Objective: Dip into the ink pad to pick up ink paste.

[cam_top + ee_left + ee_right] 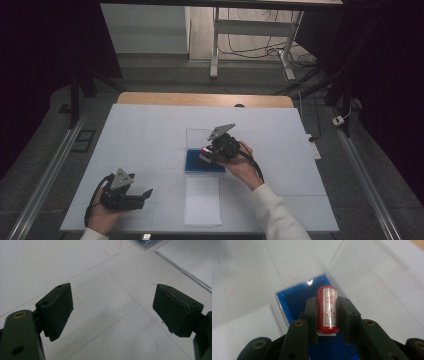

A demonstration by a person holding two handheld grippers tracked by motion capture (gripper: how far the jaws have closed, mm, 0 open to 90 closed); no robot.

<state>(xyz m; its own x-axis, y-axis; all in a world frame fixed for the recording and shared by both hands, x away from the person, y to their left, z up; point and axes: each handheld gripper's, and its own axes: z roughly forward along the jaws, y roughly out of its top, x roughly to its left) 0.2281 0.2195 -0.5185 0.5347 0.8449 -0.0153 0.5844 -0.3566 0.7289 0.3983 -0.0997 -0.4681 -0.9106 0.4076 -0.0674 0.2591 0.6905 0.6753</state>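
Note:
A red cylinder with a white label bearing red characters (327, 308) is clamped between the jaws of my right gripper (327, 315). That gripper (207, 151) hovers over a shallow box with a blue lining (196, 162), whose clear lid (197, 136) stands open behind it. The blue lining (294, 301) lies directly under the cylinder. My left gripper (142, 196) rests near the table's front left, jaws wide apart. Between its fingers (113, 307) there is only bare white table.
A white sheet of paper (202, 201) lies on the table just in front of the blue box; its edge (185, 257) reaches the upper right of the left gripper view. The white table cover (140, 135) has faint grid lines and small red marks.

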